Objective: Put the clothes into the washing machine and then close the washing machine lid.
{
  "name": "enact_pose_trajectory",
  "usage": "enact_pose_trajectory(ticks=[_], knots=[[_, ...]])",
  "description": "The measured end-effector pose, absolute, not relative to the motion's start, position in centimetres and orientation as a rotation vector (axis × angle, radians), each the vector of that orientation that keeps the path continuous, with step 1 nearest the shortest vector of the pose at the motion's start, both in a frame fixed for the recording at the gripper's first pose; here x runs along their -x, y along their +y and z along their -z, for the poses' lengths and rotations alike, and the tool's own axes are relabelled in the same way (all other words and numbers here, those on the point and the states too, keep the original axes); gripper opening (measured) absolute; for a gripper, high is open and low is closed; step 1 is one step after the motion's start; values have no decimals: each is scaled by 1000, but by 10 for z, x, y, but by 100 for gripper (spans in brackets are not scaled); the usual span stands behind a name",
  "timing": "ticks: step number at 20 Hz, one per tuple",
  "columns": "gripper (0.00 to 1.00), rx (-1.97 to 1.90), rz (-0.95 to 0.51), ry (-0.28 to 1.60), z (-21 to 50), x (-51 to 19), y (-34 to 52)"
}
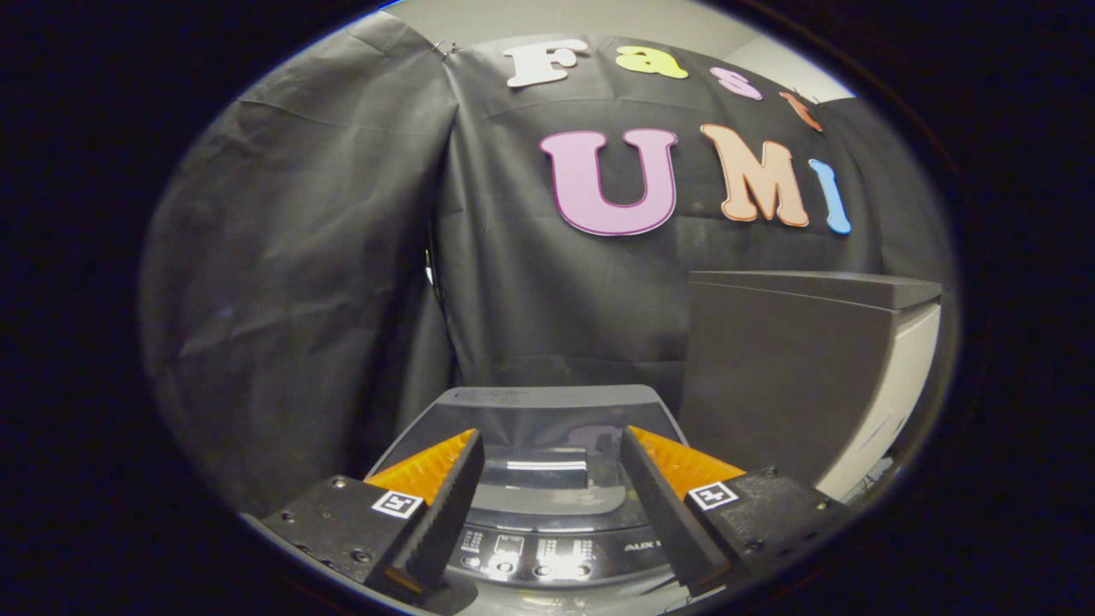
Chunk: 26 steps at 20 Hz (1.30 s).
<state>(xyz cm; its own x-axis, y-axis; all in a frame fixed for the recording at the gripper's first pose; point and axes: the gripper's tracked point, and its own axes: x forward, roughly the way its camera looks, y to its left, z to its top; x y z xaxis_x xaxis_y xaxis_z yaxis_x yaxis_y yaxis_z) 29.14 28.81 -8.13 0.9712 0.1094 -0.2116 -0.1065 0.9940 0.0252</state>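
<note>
A: While the gripper (552,466) hangs with its fingers spread apart and nothing between them, is the job done?

B: I think nearly. Just beyond the fingers sits the washing machine (547,513), and its lid (547,428) looks closed.

A: And the clothes?

B: I can't see them. Maybe they're inside.

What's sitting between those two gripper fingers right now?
Nothing is held. The open gripper frames the washing machine's closed lid and its control panel below, seen in the gripper view.
</note>
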Motion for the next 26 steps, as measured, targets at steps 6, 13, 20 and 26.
enact_pose_trajectory(ticks=[6,13,20,26], knots=[[97,9,-89,228,70,-235,267],[97,102,-143,135,36,-169,269],[96,88,-129,24,-9,-112,238],[96,45,-75,-36,-24,-76,189]])
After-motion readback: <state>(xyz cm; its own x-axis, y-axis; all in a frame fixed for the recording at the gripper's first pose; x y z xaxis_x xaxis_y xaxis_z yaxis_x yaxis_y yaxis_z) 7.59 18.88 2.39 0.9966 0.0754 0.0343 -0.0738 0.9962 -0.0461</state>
